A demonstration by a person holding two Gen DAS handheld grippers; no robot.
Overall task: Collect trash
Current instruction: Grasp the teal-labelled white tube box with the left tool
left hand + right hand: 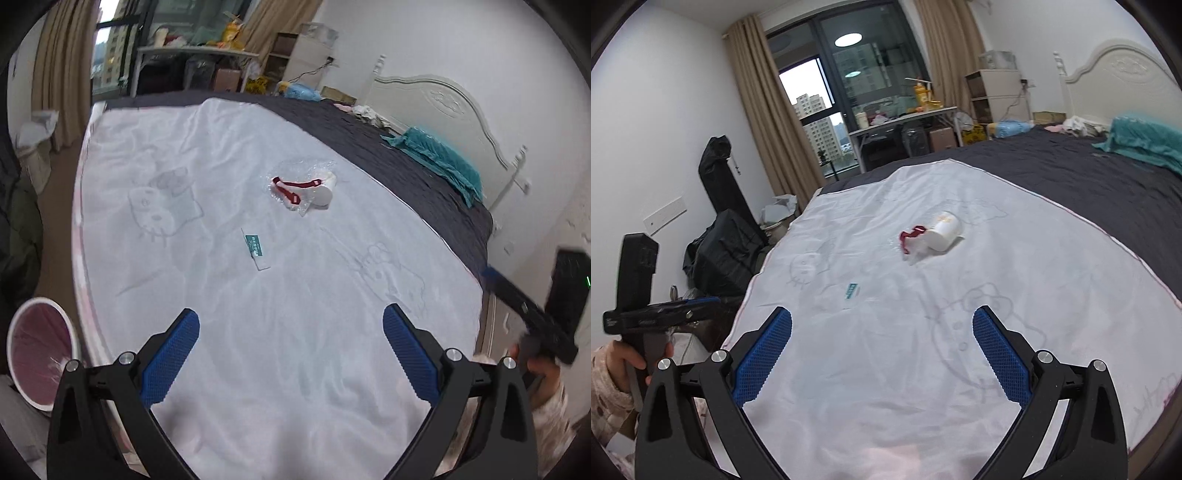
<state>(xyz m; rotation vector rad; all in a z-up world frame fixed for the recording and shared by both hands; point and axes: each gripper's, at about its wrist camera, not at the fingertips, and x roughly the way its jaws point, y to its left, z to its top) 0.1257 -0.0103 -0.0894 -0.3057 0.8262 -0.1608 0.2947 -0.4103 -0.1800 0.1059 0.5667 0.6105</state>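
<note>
— Tools?
— My left tool [291, 332] and my right tool [882, 332]: both spread wide, nothing held, above the white sheet [229, 325] on the bed.

— Trash?
— Paper cup [325, 190] on its side mid-sheet, touching clear plastic wrap [306, 170] and a red strap [295, 186]. Green-and-white packet [255, 249] flat, nearer me, apart from those.

— Bin?
— Pink-lined bin [40, 358] on the floor, beside the bed's left edge.

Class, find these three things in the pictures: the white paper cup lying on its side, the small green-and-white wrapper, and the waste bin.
white paper cup [945, 232], right wrist view, on its side wall.
green-and-white wrapper [255, 248], left wrist view, on its green printed part.
waste bin [75, 343], left wrist view, on its white rim.
</note>
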